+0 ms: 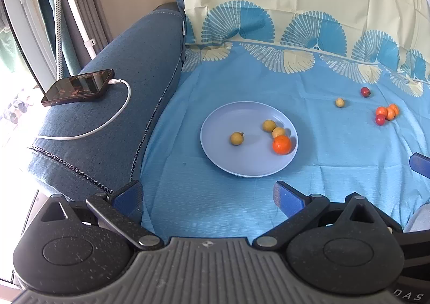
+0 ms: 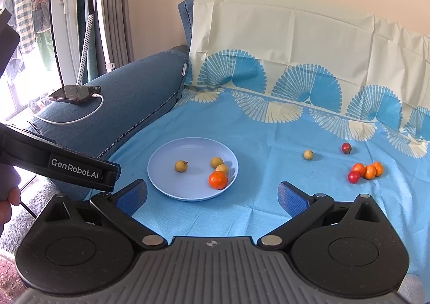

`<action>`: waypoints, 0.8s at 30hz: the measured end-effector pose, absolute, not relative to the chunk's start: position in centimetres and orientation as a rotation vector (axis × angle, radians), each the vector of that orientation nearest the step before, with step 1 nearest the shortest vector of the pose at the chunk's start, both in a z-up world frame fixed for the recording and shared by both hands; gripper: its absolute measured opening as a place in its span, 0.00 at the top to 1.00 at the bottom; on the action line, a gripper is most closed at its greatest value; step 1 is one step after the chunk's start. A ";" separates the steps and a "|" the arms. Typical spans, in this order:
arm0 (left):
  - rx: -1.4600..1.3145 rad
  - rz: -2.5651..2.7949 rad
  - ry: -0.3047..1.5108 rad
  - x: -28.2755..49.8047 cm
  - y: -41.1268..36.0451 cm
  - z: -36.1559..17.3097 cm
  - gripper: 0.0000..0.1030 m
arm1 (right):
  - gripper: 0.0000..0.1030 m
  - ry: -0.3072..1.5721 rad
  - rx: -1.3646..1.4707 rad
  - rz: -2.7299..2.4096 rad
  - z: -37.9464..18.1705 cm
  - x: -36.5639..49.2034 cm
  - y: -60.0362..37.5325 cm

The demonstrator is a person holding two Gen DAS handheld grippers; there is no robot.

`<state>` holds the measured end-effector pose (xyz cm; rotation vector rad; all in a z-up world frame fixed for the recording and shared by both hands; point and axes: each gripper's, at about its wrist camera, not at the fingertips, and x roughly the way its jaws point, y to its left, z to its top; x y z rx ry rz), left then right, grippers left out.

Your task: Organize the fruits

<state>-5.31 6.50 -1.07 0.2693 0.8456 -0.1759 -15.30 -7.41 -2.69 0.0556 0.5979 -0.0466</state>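
I see three yellowish fruits and an orange on the plate, frame centre. Red and orange fruits cluster right.

left claw agape, empty | plate: three longans, one orange

Both wrist views look down, fairly near, sharing the plate; edges perhaps warped.
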 end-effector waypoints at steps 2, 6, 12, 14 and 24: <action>0.270 -0.178 0.846 -5.2 6.4 -1.0 0.00 | 0.01 0.596 0.057 -0.049 -2.7 -15.2 -7.7; 0.272 -0.179 0.847 -5.0 6.1 -0.9 0.00 | 0.01 0.592 0.065 -0.059 -2.7 -15.4 -8.2; 0.270 -0.188 0.848 -4.2 5.1 -0.5 0.00 | 0.01 0.586 0.085 -0.092 -2.6 -15.5 -9.3; 0.273 -0.194 0.843 -4.0 4.6 -0.3 0.00 | 0.01 0.585 0.097 -0.107 -2.6 -15.4 -9.9; 0.297 -0.234 0.831 -3.0 1.7 0.0 0.00 | 0.01 0.584 0.147 -0.199 -3.0 -15.4 -13.1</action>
